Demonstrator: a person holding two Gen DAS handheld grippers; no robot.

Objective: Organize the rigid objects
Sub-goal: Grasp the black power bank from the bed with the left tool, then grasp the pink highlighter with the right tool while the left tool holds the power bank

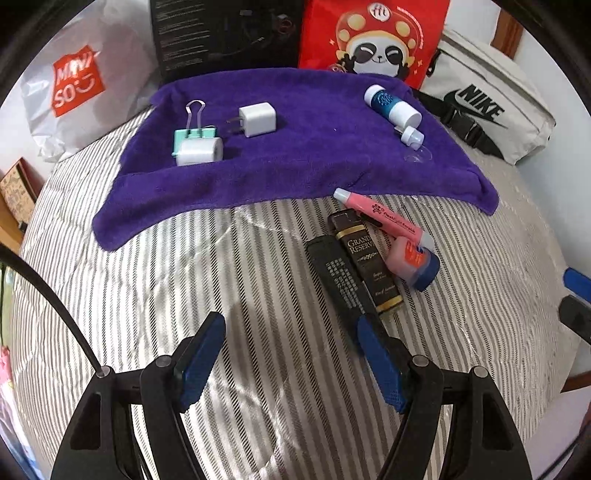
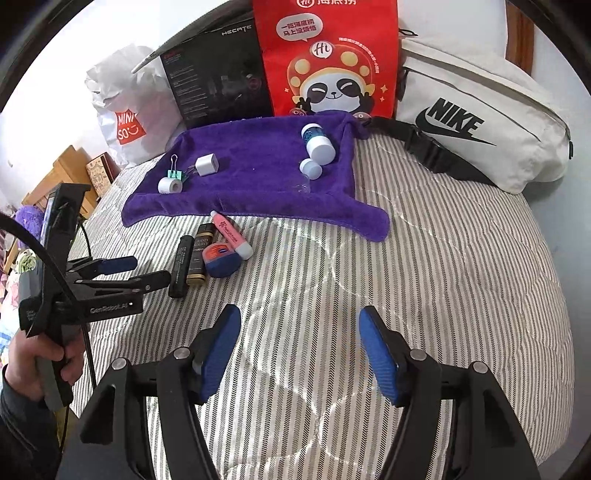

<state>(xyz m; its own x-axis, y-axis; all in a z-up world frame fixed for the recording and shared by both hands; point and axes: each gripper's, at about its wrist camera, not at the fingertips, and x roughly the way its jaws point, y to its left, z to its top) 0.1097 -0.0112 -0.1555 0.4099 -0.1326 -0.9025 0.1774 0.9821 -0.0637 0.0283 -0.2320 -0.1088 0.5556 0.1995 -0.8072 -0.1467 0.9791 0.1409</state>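
A purple towel lies on the striped bed. On it sit a mint binder clip, a white tape roll, a white charger plug, a blue-and-white bottle and a small white cap. In front of the towel lie a black stick, a dark "Grand Reserve" tube, a pink tube and a small pink jar with a blue lid. My left gripper is open, its right finger beside the black stick. My right gripper is open and empty over bare bedding.
A white Miniso bag, a black box, a red panda bag and a white Nike pouch line the back of the bed. Wooden furniture stands left of the bed.
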